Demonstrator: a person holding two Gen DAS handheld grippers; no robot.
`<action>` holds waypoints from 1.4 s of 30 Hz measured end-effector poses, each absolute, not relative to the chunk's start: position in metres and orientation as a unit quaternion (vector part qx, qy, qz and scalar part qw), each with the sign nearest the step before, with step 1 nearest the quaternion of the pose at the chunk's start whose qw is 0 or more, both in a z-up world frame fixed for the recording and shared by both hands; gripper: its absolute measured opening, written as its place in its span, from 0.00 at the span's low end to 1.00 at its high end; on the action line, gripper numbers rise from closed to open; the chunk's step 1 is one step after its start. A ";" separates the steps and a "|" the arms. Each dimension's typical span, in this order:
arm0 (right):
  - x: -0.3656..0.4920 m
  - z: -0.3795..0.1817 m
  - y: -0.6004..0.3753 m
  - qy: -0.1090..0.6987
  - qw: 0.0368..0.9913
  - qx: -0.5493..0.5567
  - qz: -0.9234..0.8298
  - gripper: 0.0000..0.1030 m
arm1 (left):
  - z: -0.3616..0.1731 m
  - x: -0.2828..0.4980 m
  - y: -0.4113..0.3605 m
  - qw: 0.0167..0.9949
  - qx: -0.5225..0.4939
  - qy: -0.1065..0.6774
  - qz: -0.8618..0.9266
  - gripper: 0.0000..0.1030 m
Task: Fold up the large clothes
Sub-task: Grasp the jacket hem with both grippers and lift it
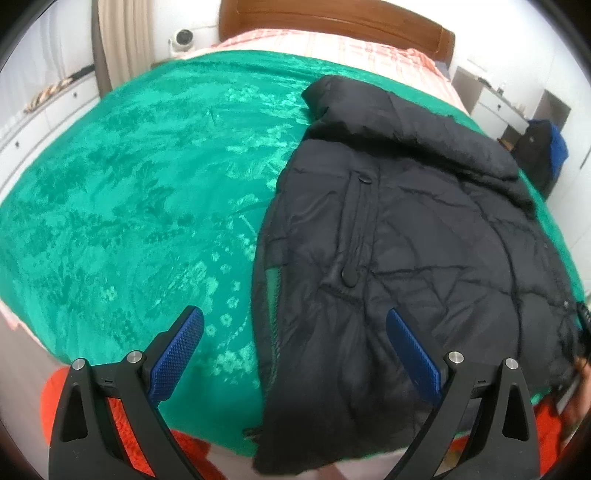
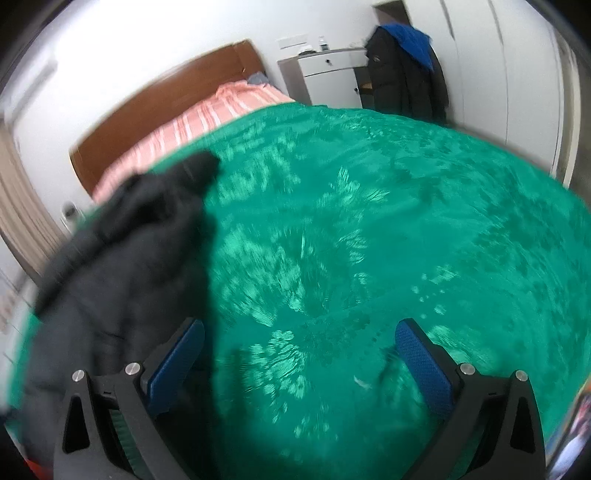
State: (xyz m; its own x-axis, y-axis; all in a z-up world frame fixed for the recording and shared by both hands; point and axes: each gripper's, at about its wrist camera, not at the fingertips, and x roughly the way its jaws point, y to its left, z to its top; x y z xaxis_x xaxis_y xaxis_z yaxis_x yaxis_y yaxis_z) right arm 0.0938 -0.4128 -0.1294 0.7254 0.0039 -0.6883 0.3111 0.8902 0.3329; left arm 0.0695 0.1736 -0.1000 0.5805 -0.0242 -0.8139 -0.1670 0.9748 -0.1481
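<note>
The left gripper [image 1: 294, 345] was held wide open above the near hem of the black jacket [image 1: 399, 229]. The jacket was laid on the green blanket [image 1: 140, 206] of the bed, collar far, long axis near-to-far. The right gripper [image 2: 300, 352] was also spread wide, empty, above the blanket, with the jacket at its left.

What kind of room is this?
Most likely a bedroom. There is a big bed with a wooden headboard and a green blanket spread over it, a black puffy coat lying on top, and a white drawer cabinet against the wall.
</note>
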 end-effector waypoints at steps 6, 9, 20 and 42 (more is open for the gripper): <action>0.074 -0.102 -0.419 0.426 0.857 0.284 0.066 0.99 | -0.120 0.060 0.186 0.859 -0.134 0.494 -0.034 0.97; 0.061 -0.100 -0.396 0.469 0.828 0.266 0.157 0.99 | -0.133 0.062 0.177 0.852 -0.113 0.510 -0.047 0.97; 0.066 -0.123 -0.352 0.547 0.794 0.186 0.190 0.29 | -0.136 0.052 0.143 0.854 -0.043 0.512 -0.080 0.41; 0.058 0.058 -0.415 0.385 0.817 0.281 0.325 0.21 | 0.050 0.035 0.201 0.865 -0.191 0.409 -0.218 0.18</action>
